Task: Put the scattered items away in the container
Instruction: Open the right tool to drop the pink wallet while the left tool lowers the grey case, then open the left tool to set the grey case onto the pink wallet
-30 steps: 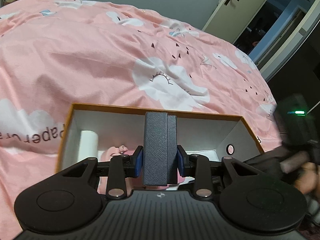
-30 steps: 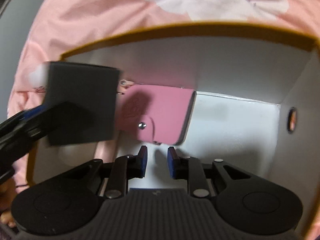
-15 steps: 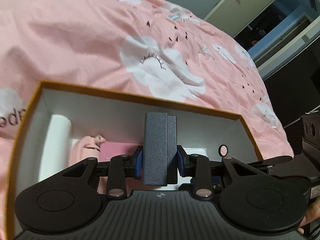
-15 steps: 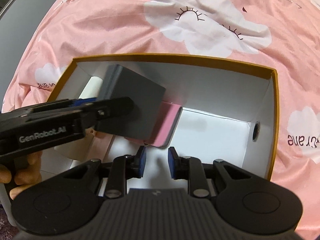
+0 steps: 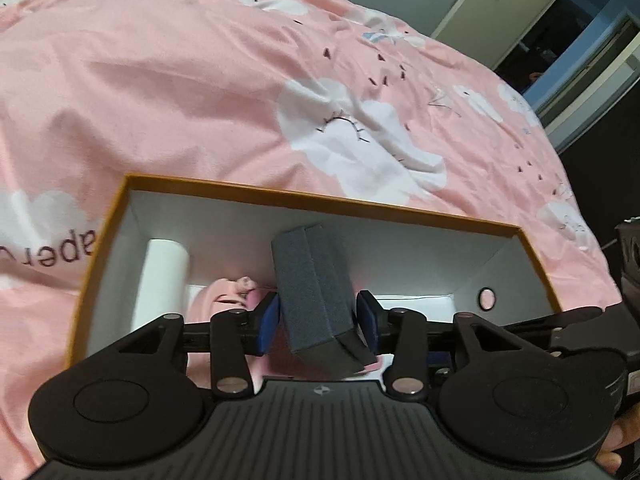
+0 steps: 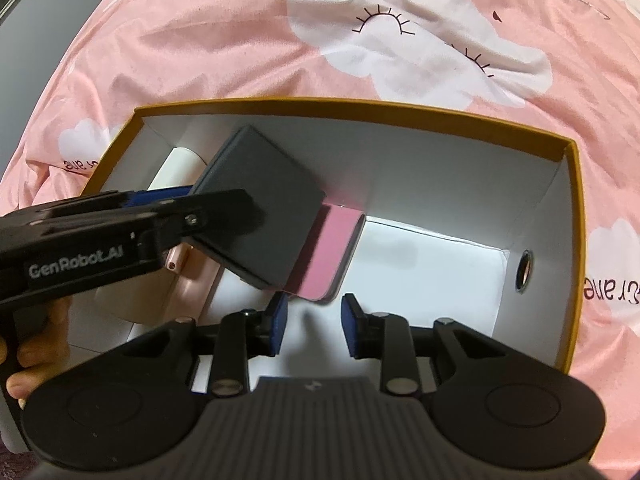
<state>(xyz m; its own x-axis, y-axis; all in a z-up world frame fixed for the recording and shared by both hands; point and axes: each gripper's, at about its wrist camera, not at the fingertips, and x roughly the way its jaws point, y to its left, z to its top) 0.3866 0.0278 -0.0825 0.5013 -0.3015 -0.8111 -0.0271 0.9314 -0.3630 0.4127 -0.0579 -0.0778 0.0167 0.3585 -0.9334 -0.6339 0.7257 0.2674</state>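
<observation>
Bedroom shot: we had a bed with a pink duvet (image 5: pixel 168 92) covered in white cloud prints filling most of both views, and an open door (image 5: pixel 492 0) showed at the top right of the left wrist view.

Sitting on the duvet was the container, an open box (image 6: pixel 360 105) with an orange rim and white walls inside, plus a small round hole in its right-hand wall. Already in the box were a white roll (image 5: pixel 162 276) lying along the left wall, a pink soft thing (image 5: pixel 224 300) next to it that we couldn't really identify, and a pink wallet (image 6: pixel 326 256) lying flat near the middle.

Our left gripper (image 5: pixel 318 322) was over the box with the dark grey case (image 5: pixel 316 300) between its blue pads. Its jaws had just been opening, and the case sat tilted in the gap, its lower end down over the pink wallet; the pads were no longer pressed flat against it. In the right wrist view the same case (image 6: pixel 260 216) overlapped the wallet's left part.

Our right gripper (image 6: pixel 314 326) hung over the near side of the box, its jaws also just widened, with nothing between them, just the white box floor below. A few fingers (image 6: pixel 28 356) showed at the left edge of that view, wrapped round the left gripper's handle.
</observation>
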